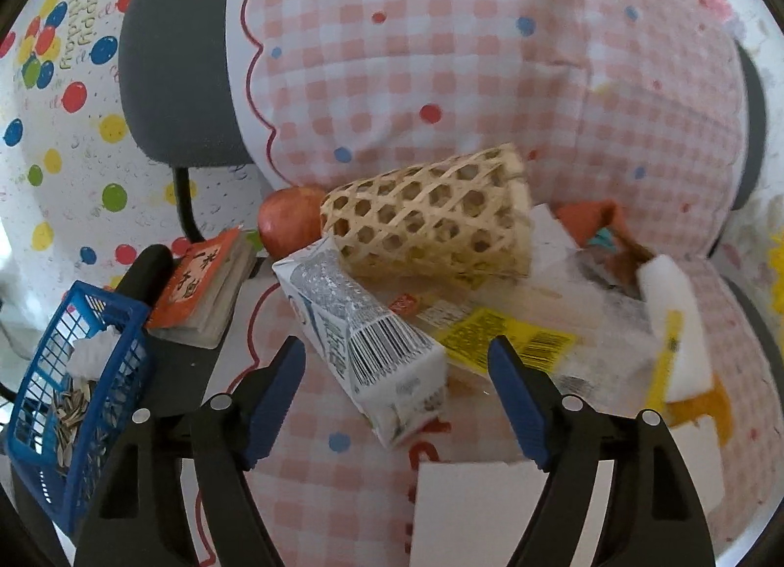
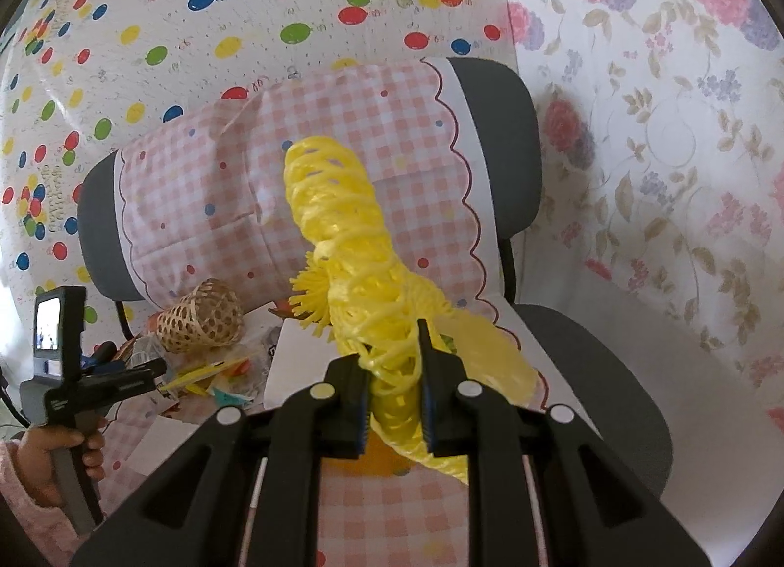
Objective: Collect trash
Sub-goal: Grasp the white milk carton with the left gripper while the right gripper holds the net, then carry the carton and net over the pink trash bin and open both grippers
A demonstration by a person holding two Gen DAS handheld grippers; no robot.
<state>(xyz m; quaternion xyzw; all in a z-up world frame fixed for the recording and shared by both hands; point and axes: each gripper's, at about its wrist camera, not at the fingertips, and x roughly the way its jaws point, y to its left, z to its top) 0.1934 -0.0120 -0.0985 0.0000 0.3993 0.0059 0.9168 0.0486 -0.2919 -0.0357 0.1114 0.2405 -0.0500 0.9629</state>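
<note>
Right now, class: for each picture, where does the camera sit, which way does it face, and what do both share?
Left wrist: on the left gripper, facing down at a milk carton between open jaws.
Right wrist: on the right gripper, facing the chair back, jaws clamping yellow netting; a hand shows.
Shared: the wicker basket.

- One milk carton [image 1: 365,346] — lying on its side on the checked cloth [image 1: 441,52].
- One woven basket [image 1: 431,219], tipped over just behind the milk carton.
- One apple [image 1: 286,221], to the left behind the milk carton.
- One book [image 1: 206,287] left of the milk carton.
- One blue crate [image 1: 73,395] — far left of the milk carton.
- One yellow net bag [image 2: 362,283].
- Wrappers right of the milk carton: number unclear.
</note>
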